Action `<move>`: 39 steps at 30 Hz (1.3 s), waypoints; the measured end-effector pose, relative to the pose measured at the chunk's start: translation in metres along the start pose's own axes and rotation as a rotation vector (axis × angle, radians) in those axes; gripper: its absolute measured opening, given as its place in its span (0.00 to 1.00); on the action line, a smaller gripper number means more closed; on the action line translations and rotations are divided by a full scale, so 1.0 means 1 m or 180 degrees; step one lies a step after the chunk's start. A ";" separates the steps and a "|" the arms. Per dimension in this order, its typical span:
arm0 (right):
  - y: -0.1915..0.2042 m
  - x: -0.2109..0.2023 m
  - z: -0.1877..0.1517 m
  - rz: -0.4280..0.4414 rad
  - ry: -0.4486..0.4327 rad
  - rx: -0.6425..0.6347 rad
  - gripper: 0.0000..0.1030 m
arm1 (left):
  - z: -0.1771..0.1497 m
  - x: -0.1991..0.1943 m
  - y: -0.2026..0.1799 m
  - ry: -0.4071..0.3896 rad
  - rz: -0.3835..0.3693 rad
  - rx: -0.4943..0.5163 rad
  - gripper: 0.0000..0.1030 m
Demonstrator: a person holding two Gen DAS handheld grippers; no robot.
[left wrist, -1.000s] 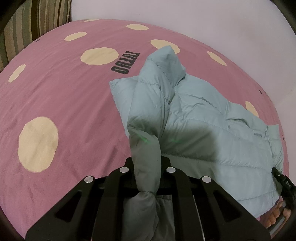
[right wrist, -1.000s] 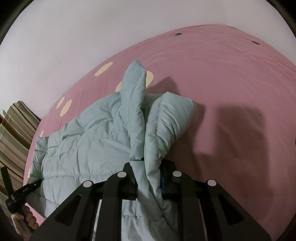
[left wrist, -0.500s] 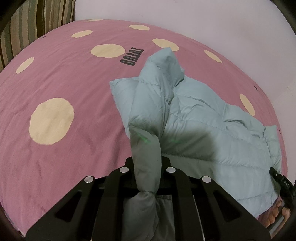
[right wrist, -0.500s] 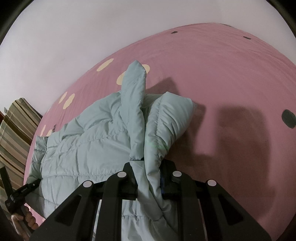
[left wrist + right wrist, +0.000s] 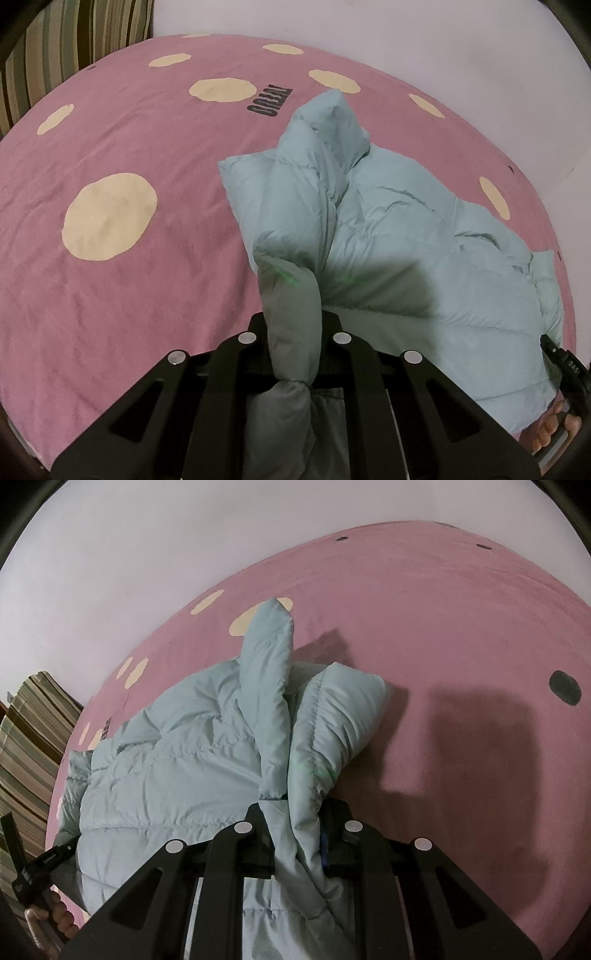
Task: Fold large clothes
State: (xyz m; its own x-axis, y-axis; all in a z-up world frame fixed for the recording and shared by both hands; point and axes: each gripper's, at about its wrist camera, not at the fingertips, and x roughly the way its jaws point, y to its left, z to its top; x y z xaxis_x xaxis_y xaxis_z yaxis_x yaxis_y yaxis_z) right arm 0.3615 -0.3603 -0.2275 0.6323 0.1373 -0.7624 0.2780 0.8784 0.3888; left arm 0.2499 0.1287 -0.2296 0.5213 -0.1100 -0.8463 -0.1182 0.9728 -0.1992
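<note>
A pale blue-green quilted puffer jacket [image 5: 406, 236] lies bunched on a pink bedcover [image 5: 129, 295] with cream spots. My left gripper [image 5: 293, 332] is shut on one edge of the jacket, and the cloth rises between its fingers. My right gripper [image 5: 299, 816] is shut on the opposite edge of the jacket [image 5: 177, 768], with a thick fold standing up ahead of it. Each gripper shows at the edge of the other's view, held in a hand [image 5: 40, 871].
The pink bedcover [image 5: 461, 635] spreads wide to the right of the jacket, with a dark spot [image 5: 564, 687]. A striped cushion [image 5: 74, 48] sits at the bed's far left corner. A white wall [image 5: 406, 33] runs behind the bed.
Both grippers have kept hold of the jacket and shifted with it across the bed; the cream spots slid right in the left view, and a dark spot has come into the right view.
</note>
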 end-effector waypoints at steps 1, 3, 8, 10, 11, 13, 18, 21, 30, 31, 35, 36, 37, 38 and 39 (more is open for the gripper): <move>0.001 0.001 0.000 -0.0007 -0.0002 -0.0014 0.15 | 0.000 0.000 -0.001 0.0001 0.0002 -0.0003 0.09; 0.002 0.004 0.002 -0.0016 -0.0005 -0.0037 0.15 | 0.000 0.001 -0.001 0.0003 0.0005 -0.0009 0.09; 0.004 0.003 0.001 -0.0018 -0.0003 -0.0079 0.16 | -0.001 0.002 0.000 0.0011 0.0002 -0.0015 0.12; 0.002 0.000 -0.002 -0.0017 -0.0004 -0.0093 0.17 | -0.001 0.002 0.002 0.0012 -0.0007 -0.0027 0.14; 0.003 -0.001 -0.002 -0.0016 -0.0004 -0.0096 0.19 | -0.001 0.002 0.002 0.0010 -0.0012 -0.0031 0.15; 0.002 -0.003 -0.004 -0.0016 -0.0012 -0.0103 0.21 | -0.002 0.001 0.002 -0.0006 0.0004 -0.0016 0.18; 0.003 -0.005 -0.006 -0.0066 -0.0039 -0.0144 0.23 | -0.005 -0.001 0.000 -0.0050 0.0081 0.0006 0.30; 0.003 -0.007 -0.007 -0.0078 -0.0049 -0.0138 0.25 | -0.006 -0.003 0.001 -0.0063 0.0092 0.0011 0.39; 0.003 -0.017 -0.010 -0.0135 -0.0072 -0.0121 0.31 | -0.009 -0.013 0.008 -0.0137 0.0150 -0.0023 0.70; 0.003 -0.019 -0.010 -0.0150 -0.0077 -0.0124 0.32 | -0.009 -0.015 0.009 -0.0151 0.0162 -0.0007 0.70; 0.003 -0.028 -0.013 -0.0222 -0.0133 -0.0136 0.40 | -0.012 -0.020 0.011 -0.0177 0.0167 0.0013 0.73; 0.002 -0.030 -0.013 -0.0238 -0.0151 -0.0135 0.44 | -0.012 -0.022 0.012 -0.0183 0.0158 0.0013 0.74; 0.001 -0.033 -0.014 -0.0263 -0.0179 -0.0141 0.47 | -0.013 -0.023 0.013 -0.0188 0.0156 0.0015 0.75; 0.001 -0.036 -0.014 -0.0281 -0.0201 -0.0144 0.51 | -0.014 -0.025 0.013 -0.0205 0.0159 0.0021 0.77; 0.000 -0.041 -0.015 -0.0305 -0.0233 -0.0151 0.54 | -0.015 -0.026 0.014 -0.0217 0.0164 0.0028 0.77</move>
State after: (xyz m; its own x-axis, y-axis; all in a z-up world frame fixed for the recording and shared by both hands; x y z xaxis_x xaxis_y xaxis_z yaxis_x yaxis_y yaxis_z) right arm 0.3247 -0.3588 -0.2046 0.6562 0.0195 -0.7543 0.3062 0.9067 0.2899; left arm 0.2219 0.1420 -0.2173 0.5712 -0.0460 -0.8195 -0.1390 0.9786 -0.1518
